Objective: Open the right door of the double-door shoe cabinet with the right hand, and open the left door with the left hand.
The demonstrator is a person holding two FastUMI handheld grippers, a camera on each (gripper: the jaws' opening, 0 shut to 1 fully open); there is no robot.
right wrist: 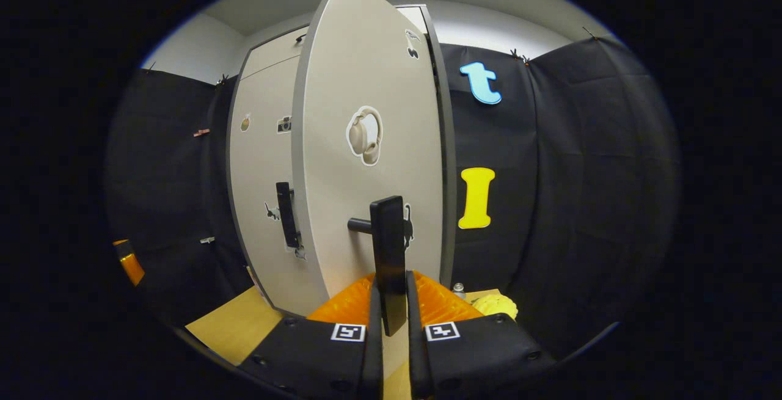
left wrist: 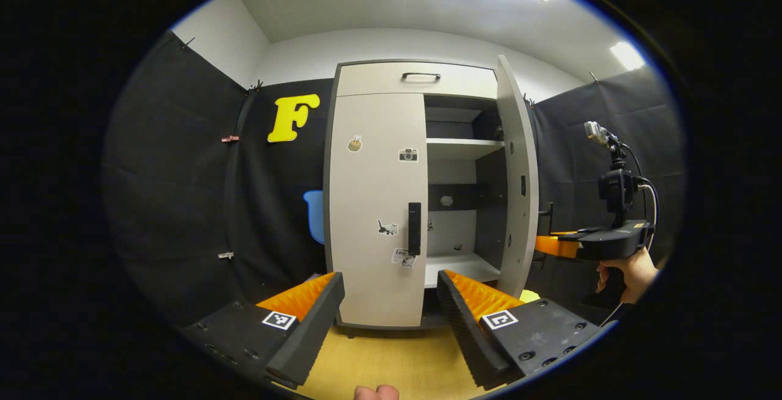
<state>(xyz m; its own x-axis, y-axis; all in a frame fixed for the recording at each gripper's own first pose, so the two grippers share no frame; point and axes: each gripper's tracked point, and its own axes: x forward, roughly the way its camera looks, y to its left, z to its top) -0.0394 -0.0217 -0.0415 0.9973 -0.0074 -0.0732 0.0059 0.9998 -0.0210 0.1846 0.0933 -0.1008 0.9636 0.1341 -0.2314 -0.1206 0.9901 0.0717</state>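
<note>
In the left gripper view I saw the shoe cabinet (left wrist: 421,192) standing in front of me against the black booth wall, on a yellowish wooden floor (left wrist: 391,363). Its left door (left wrist: 376,204) was closed, with a dark vertical handle (left wrist: 414,228) near its inner edge and some small stickers on its face. The right door (left wrist: 518,174) stood swung out toward me, and behind it I could see a white shelf (left wrist: 464,146) and the bottom board of the cabinet. Above both doors there was a drawer (left wrist: 418,79) with a dark handle.

My left gripper (left wrist: 391,296) was in front of the left door, apart from it; its jaws were spread wide and held nothing. The left door handle was between the two fingers in the picture, but farther away.

At the right side of the same view I saw the right gripper (left wrist: 553,244) held by a hand (left wrist: 632,272), beside the outer face of the open door.

In the right gripper view the right gripper (right wrist: 391,308) was clenched on the right door handle (right wrist: 389,259), with both fingers pressing the lower part of the dark bar. A headphone sticker (right wrist: 365,135) was on the door above. A yellow object (right wrist: 496,305) lay on the floor near the cabinet; I could not tell what it was.
</note>
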